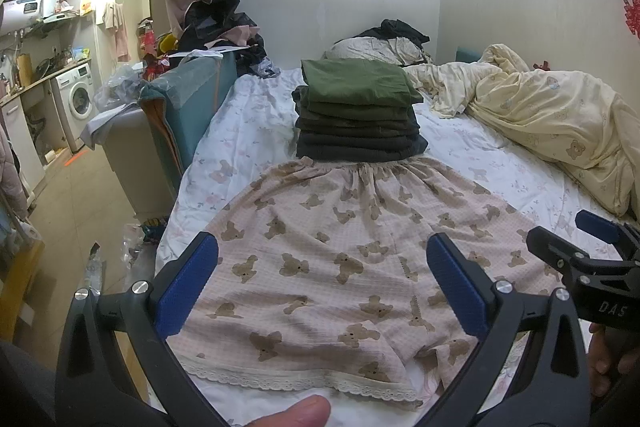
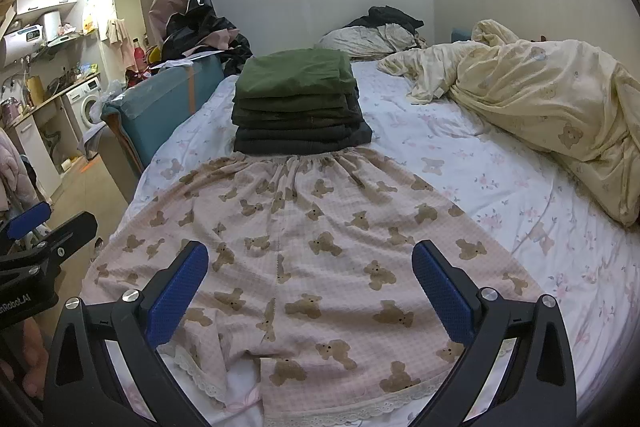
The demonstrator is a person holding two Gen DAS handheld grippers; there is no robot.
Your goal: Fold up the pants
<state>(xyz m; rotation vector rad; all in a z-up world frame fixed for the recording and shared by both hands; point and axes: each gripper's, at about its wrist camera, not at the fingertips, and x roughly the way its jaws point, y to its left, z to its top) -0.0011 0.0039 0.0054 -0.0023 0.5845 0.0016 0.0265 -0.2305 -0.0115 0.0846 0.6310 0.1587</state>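
Pink shorts with brown bear print (image 1: pixel 332 259) lie spread flat on the bed, waistband far, lace hems near; they also show in the right wrist view (image 2: pixel 320 259). My left gripper (image 1: pixel 322 279) is open and empty, hovering over the left leg near the hem. My right gripper (image 2: pixel 310 287) is open and empty over the right leg and crotch area. The right gripper shows at the right edge of the left wrist view (image 1: pixel 576 247), and the left gripper at the left edge of the right wrist view (image 2: pixel 36 227).
A stack of folded dark and green clothes (image 1: pixel 356 111) sits just beyond the waistband. A rumpled cream duvet (image 1: pixel 540 115) lies at right, pillows and dark clothes at the headboard. The bed's left edge (image 1: pixel 180 195) drops to the floor beside a teal sofa (image 1: pixel 188 95).
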